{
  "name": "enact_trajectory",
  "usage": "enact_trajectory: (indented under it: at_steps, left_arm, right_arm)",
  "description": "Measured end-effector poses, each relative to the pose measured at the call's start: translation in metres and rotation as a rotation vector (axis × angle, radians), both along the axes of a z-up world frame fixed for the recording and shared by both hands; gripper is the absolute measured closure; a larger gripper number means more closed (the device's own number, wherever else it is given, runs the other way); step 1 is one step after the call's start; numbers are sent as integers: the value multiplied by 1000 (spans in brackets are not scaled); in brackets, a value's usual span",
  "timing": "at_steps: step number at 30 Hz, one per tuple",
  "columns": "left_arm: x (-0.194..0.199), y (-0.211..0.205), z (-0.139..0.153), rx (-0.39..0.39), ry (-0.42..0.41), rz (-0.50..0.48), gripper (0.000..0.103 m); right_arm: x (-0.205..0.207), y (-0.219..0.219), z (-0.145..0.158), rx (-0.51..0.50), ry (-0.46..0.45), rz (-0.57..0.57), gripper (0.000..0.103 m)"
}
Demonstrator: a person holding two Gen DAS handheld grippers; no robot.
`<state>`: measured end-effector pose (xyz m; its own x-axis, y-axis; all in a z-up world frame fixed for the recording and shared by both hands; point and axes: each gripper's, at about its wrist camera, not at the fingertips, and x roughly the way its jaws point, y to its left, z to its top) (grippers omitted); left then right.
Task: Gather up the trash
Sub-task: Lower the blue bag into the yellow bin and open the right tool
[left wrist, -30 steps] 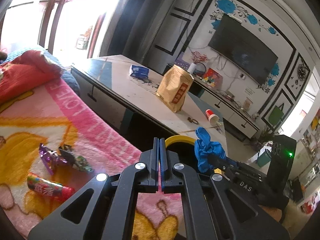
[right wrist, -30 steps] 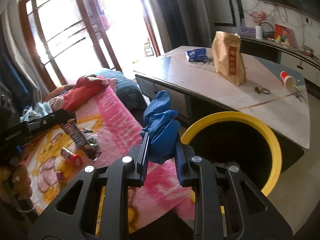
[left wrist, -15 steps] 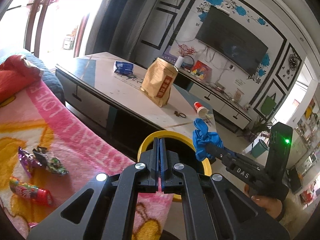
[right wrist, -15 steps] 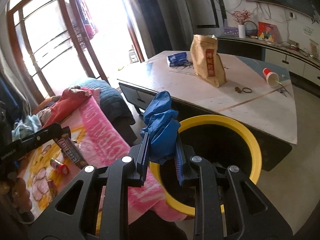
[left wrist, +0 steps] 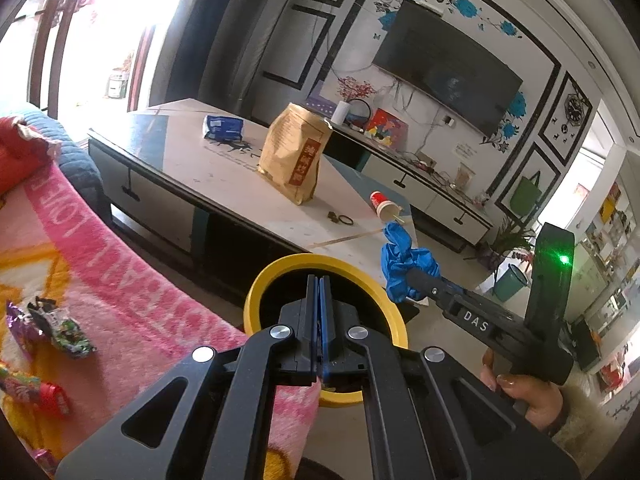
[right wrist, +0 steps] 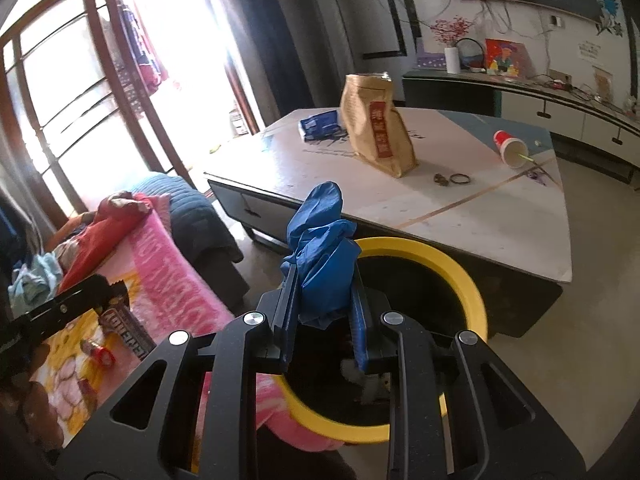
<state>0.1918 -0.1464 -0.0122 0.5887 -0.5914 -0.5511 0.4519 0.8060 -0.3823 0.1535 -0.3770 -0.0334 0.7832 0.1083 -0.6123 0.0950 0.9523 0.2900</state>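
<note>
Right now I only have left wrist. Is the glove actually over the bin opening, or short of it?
Observer: Over it. From the right wrist, the blue glove is pinched between the right gripper pads, and its lower end hangs against the dark mouth of the yellow bin, near the blanket-side rim.
Operator: Bin empty? The fingers block my view inside.
Observer: No. Pale scraps lie at the bottom; I cannot tell what they are.

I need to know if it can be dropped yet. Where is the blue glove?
The blue glove is clamped in the right gripper, held over the near rim of the yellow bin, beside the pink blanket.
</note>
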Motion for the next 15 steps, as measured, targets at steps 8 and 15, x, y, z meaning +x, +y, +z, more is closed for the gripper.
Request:
enact_trajectory:
  at_steps: [8, 15]
  left_arm:
    - [5, -20, -9, 25, 10, -25, 102]
    - [8, -38, -17, 44, 13, -43, 102]
  right_arm:
    - [3, -21, -10, 3, 26, -56, 86]
    - [8, -32, -22, 9, 63, -79, 86]
